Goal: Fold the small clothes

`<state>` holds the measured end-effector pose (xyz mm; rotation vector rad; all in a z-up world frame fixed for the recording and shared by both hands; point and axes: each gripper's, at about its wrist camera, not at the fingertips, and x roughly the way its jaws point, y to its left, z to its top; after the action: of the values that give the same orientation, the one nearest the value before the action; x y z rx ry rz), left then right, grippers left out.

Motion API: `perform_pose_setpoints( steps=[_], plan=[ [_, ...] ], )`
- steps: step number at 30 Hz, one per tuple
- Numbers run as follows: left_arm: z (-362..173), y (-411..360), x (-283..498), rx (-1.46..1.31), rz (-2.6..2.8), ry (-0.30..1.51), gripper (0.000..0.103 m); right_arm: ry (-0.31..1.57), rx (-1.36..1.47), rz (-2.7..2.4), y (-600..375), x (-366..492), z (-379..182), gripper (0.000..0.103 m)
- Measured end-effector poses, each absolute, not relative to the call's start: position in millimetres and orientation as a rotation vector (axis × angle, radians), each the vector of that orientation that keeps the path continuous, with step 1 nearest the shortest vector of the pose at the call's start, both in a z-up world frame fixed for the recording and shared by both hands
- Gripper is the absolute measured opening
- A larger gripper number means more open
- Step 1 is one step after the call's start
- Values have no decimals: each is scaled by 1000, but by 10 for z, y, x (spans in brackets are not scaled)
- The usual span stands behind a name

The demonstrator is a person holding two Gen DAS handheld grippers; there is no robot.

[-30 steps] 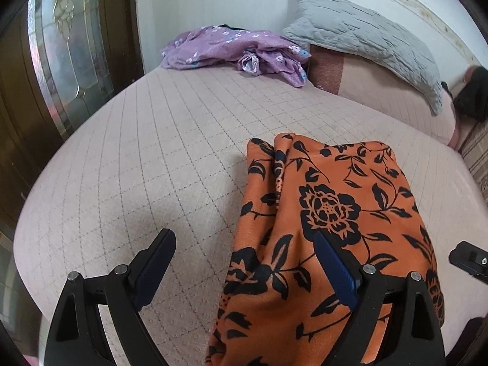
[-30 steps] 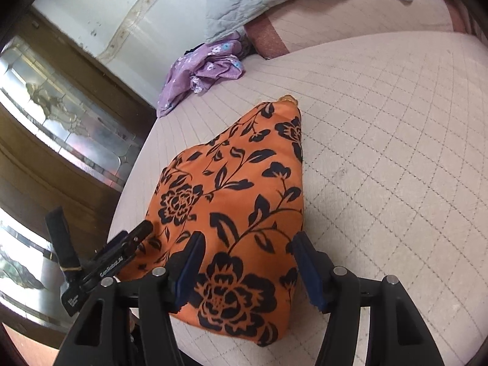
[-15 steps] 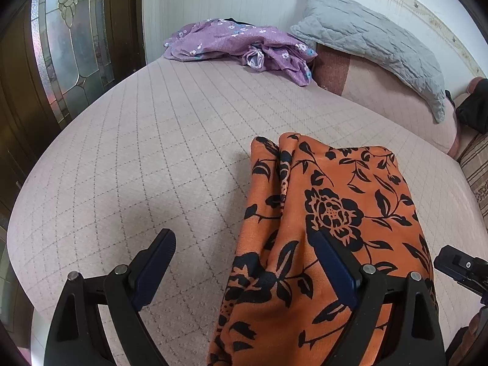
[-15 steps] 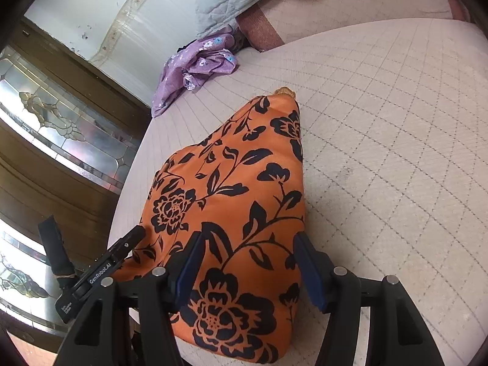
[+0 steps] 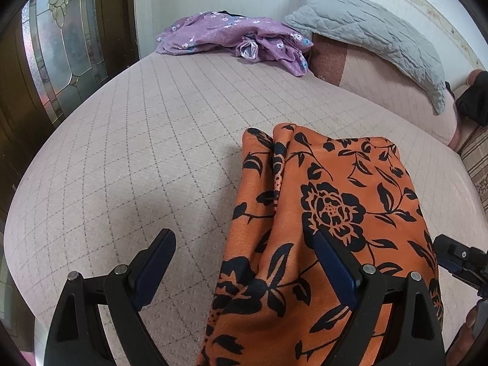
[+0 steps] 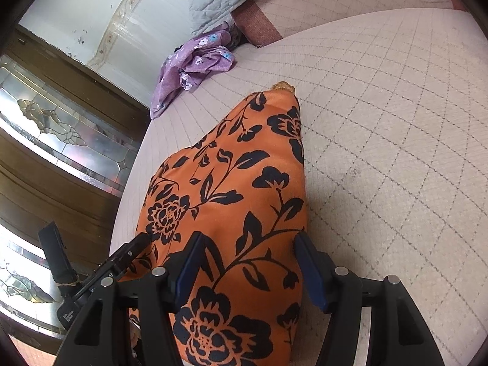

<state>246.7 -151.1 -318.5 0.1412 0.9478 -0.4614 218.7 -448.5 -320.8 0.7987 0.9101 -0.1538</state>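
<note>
An orange cloth with black flowers [image 5: 329, 213] lies folded lengthwise on the quilted bed [image 5: 152, 140]. It also shows in the right wrist view [image 6: 231, 201]. My left gripper [image 5: 244, 262] is open, its jaws wide apart over the cloth's near left edge. My right gripper [image 6: 248, 262] is open, straddling the near end of the cloth. Neither holds the cloth. The near end of the cloth hangs down out of view between the grippers.
A crumpled purple flowered garment [image 5: 238, 36] lies at the bed's far end beside a grey quilted pillow [image 5: 372, 27]. A wooden door with leaded glass [image 5: 58, 42] stands left of the bed. A striped cushion [image 5: 475, 164] is at the right edge.
Both grippers have drawn back slightly toward the near edge of the bed and stay open. The cloth lies the same way.
</note>
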Motion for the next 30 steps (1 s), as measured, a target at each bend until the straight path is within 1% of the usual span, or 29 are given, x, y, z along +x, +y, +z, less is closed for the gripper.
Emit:
perform_pose_setpoints(
  steps=[23,26,30],
  plan=[
    [-3230,-1706,2394,183,-471,950,92,868,838,-139,-4572,2195,-3278,66],
    [-3223,-1709,2367,158,-516,988,92,870,834,-133,-4571,2183,-3297,66],
    [-3200,-1652,2363,48,-628,1061,92,900,850,-124,-4603,2173,-3421,67]
  ],
)
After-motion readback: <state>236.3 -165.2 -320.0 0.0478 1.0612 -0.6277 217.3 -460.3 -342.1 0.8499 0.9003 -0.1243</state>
